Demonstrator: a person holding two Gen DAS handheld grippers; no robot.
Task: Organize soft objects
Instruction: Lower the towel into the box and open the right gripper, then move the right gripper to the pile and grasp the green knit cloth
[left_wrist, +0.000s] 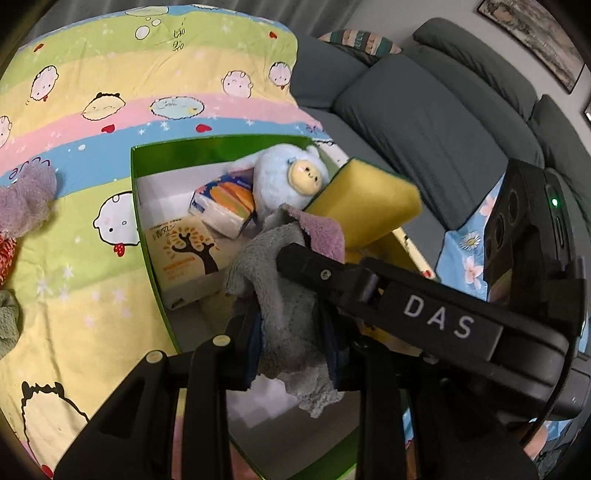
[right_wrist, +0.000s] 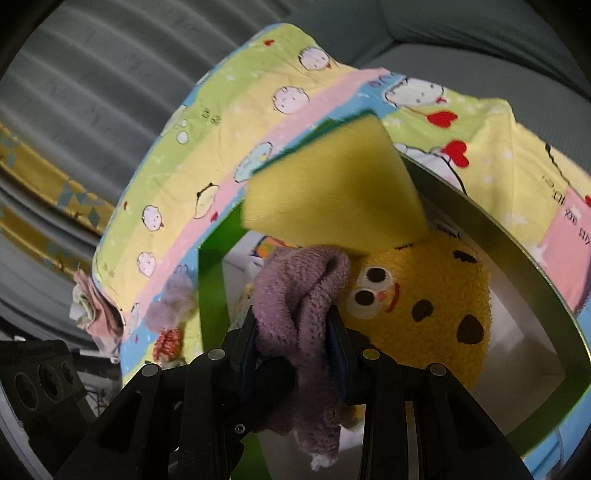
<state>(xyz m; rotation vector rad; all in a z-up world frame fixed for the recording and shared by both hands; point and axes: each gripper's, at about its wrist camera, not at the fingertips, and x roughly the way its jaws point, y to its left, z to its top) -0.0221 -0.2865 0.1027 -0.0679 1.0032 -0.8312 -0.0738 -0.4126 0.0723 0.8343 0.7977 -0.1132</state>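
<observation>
Left tool: low centre of the left wrist view, fingers closed tight on a fluffy grey towel that bunches between them and hangs out below.
Right tool: low centre of the right wrist view, fingers pinched on a mauve knitted cloth; in the left view its black arm, marked DAS, crosses from the right edge to the frame's centre.
Yellow sponge block: blurred, just above both cloths, centre right in the left view and upper centre in the right view; what holds it I cannot tell.
Green-walled cardboard box: centre of both views, under the tools.
Box contents: a yellow spotted plush right of centre in the right view; a pale blue plush, a striped tissue pack and a tree-printed tissue pack.
Cartoon-print sheet: spread beneath the box.
Lilac mesh puff: left edge, lying on the sheet.
Grey sofa: upper right, farthest.
</observation>
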